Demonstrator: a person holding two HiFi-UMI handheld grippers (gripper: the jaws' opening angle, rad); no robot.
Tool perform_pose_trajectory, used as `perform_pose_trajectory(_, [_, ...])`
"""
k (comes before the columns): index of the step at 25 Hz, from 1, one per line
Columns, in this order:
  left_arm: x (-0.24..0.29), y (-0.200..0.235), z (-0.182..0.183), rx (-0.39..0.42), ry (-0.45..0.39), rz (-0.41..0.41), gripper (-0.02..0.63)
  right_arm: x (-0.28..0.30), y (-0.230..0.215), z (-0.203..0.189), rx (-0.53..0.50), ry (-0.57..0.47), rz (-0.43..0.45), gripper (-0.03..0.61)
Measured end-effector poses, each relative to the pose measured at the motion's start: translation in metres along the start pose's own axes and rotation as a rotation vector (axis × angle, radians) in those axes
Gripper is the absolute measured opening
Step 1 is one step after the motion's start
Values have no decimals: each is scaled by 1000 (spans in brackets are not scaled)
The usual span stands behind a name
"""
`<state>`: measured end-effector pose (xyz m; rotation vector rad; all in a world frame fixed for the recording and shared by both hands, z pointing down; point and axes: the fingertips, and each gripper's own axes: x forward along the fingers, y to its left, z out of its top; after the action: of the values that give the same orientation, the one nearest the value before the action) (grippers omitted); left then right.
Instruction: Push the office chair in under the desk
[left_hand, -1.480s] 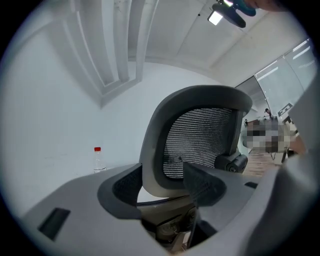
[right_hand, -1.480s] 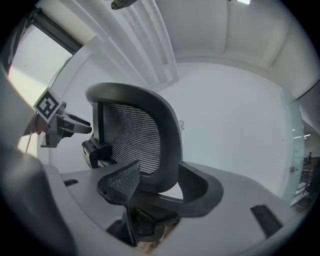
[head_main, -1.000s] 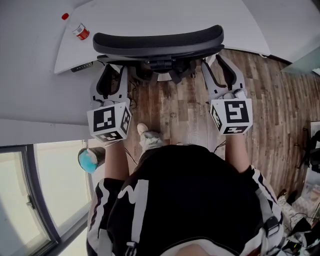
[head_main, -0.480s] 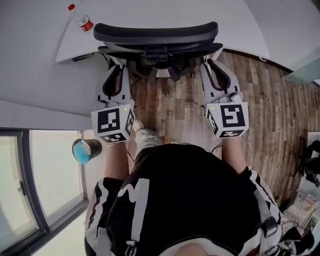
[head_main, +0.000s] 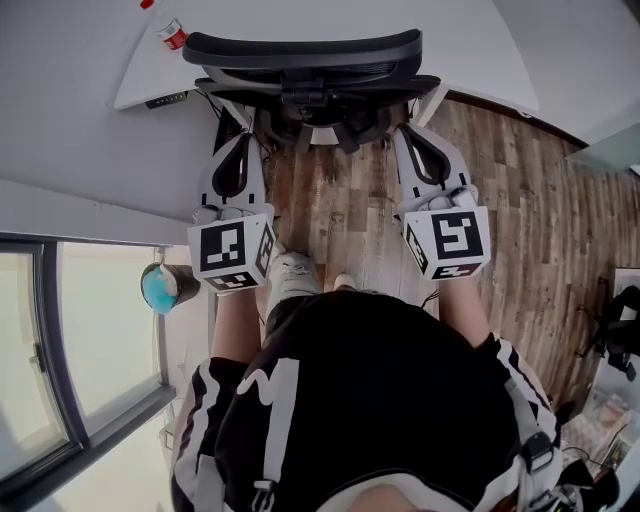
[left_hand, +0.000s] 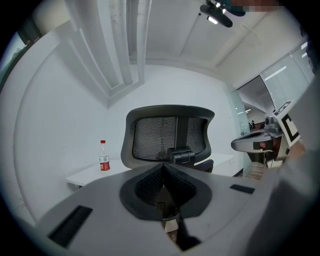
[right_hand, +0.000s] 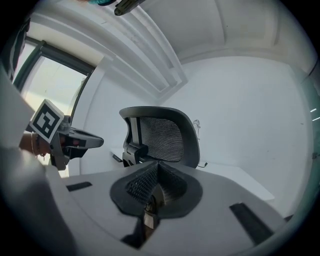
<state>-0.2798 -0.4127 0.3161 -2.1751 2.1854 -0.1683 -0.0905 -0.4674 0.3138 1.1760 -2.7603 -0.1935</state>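
Note:
The black mesh-backed office chair (head_main: 300, 45) stands at the white desk (head_main: 80, 70), its seat under the top; it also fills the left gripper view (left_hand: 155, 137) and the right gripper view (right_hand: 165, 132). My left gripper (head_main: 232, 128) points level at the left side of the chair's back frame, and my right gripper (head_main: 405, 128) at the right side. Both have just been closing and are now shut with nothing between the pads (left_hand: 162, 167) (right_hand: 156, 165). Whether the tips touch the chair I cannot tell.
A bottle with a red label (head_main: 170, 32) stands on the desk left of the chair. A cup with blue contents (head_main: 160, 288) sits low at the left by the window. The person's shoe (head_main: 295, 272) rests on the wooden floor (head_main: 520, 200).
Both grippers and the chair have moved toward the desk, and the chair back now sits further over the desk edge. Both pairs of jaws have closed.

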Motion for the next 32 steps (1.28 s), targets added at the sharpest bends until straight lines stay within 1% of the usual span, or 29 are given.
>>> perform_pose_trajectory(3, [-3,0,-1,-5,-2,1,9,-3,4,-2,18,0,10,11])
perform_pose_trajectory(15, [-19,-5,-3,-19,1,-75,9,-18,34,0,77,7,-3,11])
perform_pose_trajectory(23, [-37,-7,-5,-34,-1,-131,9,-36,57,1,53,28,-40,10])
perform_pose_trajectory(32, [-50,-10,-2,-41,-11,-167,9,-48,71,2,70,28,-61,9])
